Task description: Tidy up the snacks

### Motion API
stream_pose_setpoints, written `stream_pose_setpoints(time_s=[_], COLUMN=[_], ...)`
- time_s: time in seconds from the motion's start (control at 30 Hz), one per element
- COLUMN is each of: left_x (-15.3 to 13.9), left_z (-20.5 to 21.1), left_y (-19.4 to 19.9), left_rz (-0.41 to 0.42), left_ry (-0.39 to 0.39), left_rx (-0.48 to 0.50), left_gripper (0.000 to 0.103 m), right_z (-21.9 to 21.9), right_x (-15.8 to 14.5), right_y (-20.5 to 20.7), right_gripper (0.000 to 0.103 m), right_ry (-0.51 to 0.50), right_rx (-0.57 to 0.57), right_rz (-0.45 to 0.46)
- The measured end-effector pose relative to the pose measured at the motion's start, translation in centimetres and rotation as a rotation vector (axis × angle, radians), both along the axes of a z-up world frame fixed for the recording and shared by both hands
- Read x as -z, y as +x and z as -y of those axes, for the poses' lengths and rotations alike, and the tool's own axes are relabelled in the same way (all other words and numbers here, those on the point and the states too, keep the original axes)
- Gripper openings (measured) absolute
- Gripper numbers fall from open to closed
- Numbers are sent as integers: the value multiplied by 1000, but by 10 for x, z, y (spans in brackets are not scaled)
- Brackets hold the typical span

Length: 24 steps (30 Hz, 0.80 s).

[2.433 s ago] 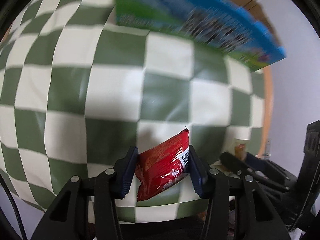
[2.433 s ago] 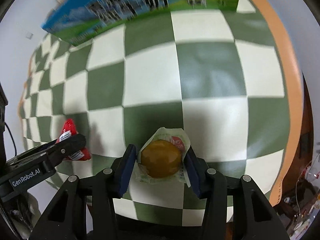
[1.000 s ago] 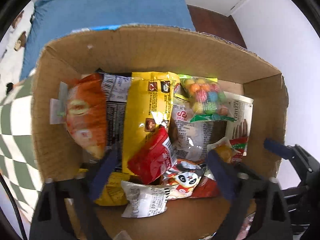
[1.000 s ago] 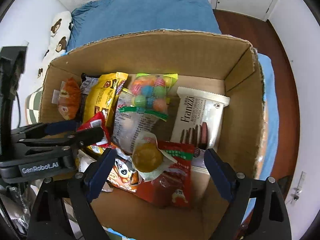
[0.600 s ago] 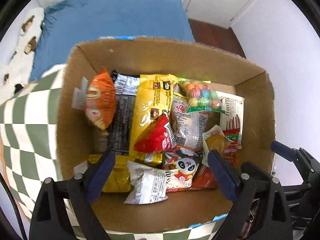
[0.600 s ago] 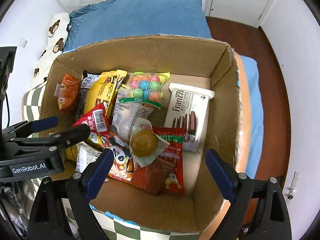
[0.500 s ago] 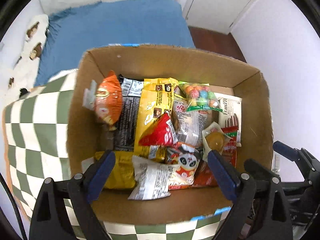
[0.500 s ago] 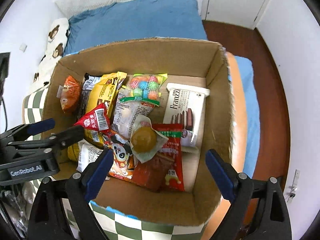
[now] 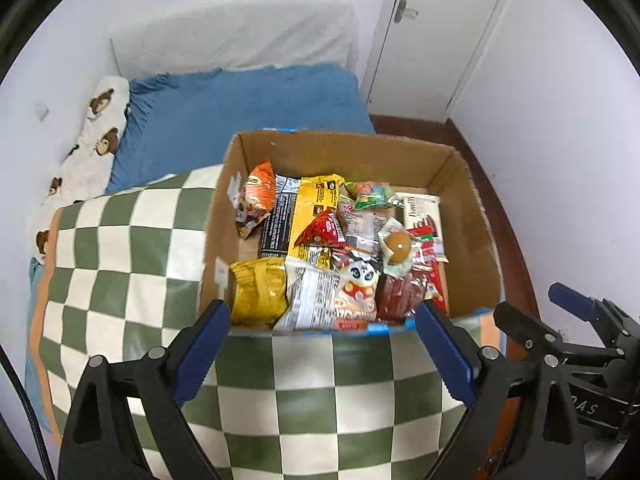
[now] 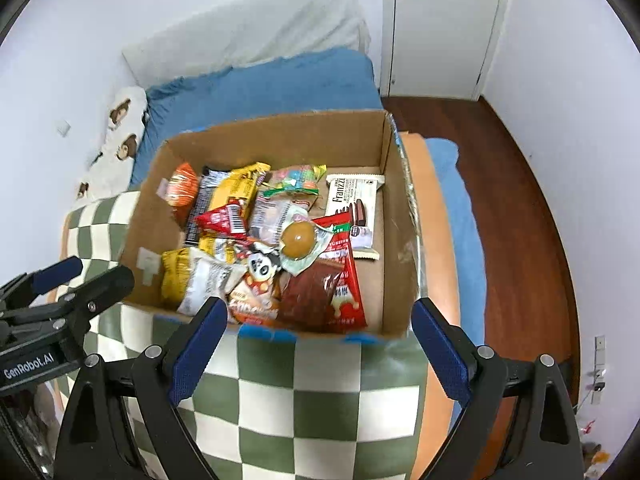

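Cardboard box, open-topped, stood on a green-and-cream checked cloth at the table's far end, with a blue bedspread behind it. Contents, lying loose and overlapping: small red snack packet tilted on a yellow packet; round amber jelly cup in its clear wrapper, resting on a red packet just beside the panda-print packet; orange packet against the left wall; bag of coloured candy balls toward the back; white Franzzi wafer pack along the right side; crumpled yellow packet and white-and-black packet at the near wall. Left gripper hung over the cloth short of the box, blue-padded jaws spread wide, nothing between them. Right gripper likewise (wide apart, empty), just beside the left one, whose black frame showed at the right-wrist view's left edge.
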<state>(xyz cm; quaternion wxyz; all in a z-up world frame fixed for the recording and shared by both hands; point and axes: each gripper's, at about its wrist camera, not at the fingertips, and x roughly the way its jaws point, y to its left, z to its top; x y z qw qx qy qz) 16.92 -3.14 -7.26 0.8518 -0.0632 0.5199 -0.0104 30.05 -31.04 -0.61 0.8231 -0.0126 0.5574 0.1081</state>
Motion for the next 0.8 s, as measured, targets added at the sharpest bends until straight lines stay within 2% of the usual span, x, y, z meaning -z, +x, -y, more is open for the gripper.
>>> stream_pose_setpoints(time_s=[0.4,0.8], left_x=[-67,-108], left_z=[2,-1], left_y=[-108,-170], left_rz=[170,243], left_ry=[57,89], left_rx=[-27,-47], left_gripper=[95,95], right_z=[14,24], right_x=[-99,-157], right_y=[-122,-192], right_gripper=[98,98], right_ry=[22,43], right_rx=[-11,-20], right_rz=[230,332])
